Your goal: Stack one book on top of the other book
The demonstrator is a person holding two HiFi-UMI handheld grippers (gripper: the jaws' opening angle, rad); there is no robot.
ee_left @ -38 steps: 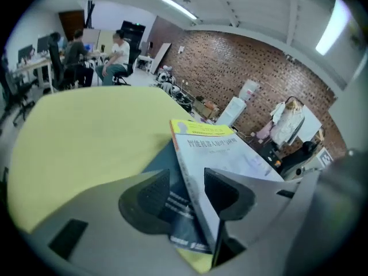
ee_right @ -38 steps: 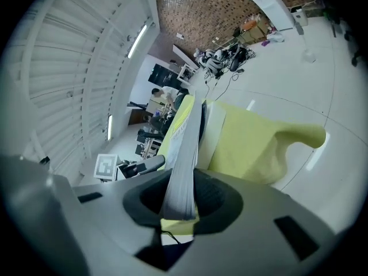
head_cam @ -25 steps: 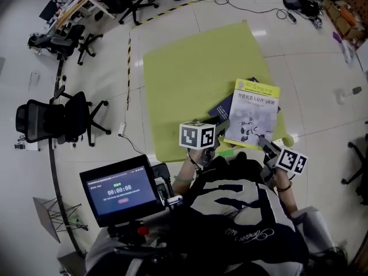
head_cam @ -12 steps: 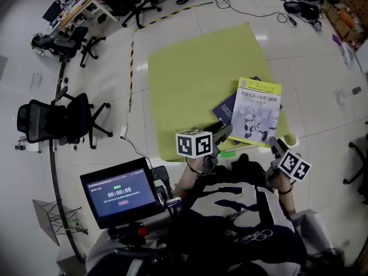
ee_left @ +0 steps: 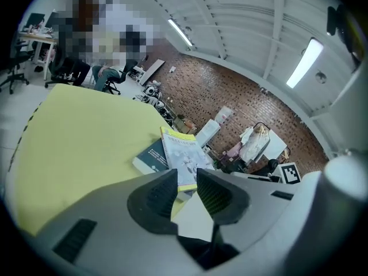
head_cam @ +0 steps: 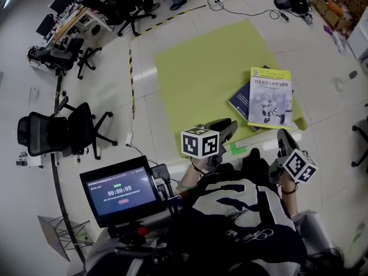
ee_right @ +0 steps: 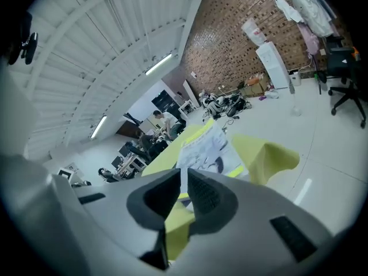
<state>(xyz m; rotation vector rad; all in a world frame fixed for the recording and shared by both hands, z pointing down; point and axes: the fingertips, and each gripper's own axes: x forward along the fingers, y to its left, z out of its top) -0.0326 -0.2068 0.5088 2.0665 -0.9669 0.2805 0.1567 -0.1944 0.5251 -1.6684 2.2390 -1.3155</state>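
A yellow-and-white book [head_cam: 270, 96] lies on top of a dark blue book [head_cam: 240, 99] at the near right part of the yellow-green mat [head_cam: 201, 73]. Both grippers hang near the person's body, short of the mat's near edge and apart from the books. My left gripper [head_cam: 225, 125] has its jaws closing with nothing between them; ahead of this gripper [ee_left: 187, 180] lie the yellow book [ee_left: 183, 157] and the blue book [ee_left: 150, 157]. My right gripper [head_cam: 283, 137] is closing too, to a narrow slit, empty; beyond its tips [ee_right: 185, 180] shows the yellow book [ee_right: 207, 148].
A green tape mark [head_cam: 237, 149] sits on the floor by the mat's near edge. The mat's right corner [ee_right: 276, 154] is folded up. A timer screen [head_cam: 121, 191] rides on the person's rig. Office chairs [head_cam: 57, 125] and a striped floor tape [head_cam: 131, 79] lie left.
Both grippers have drawn back from the books toward the person and risen. The right gripper has left the yellow book's near edge. The books stay stacked.
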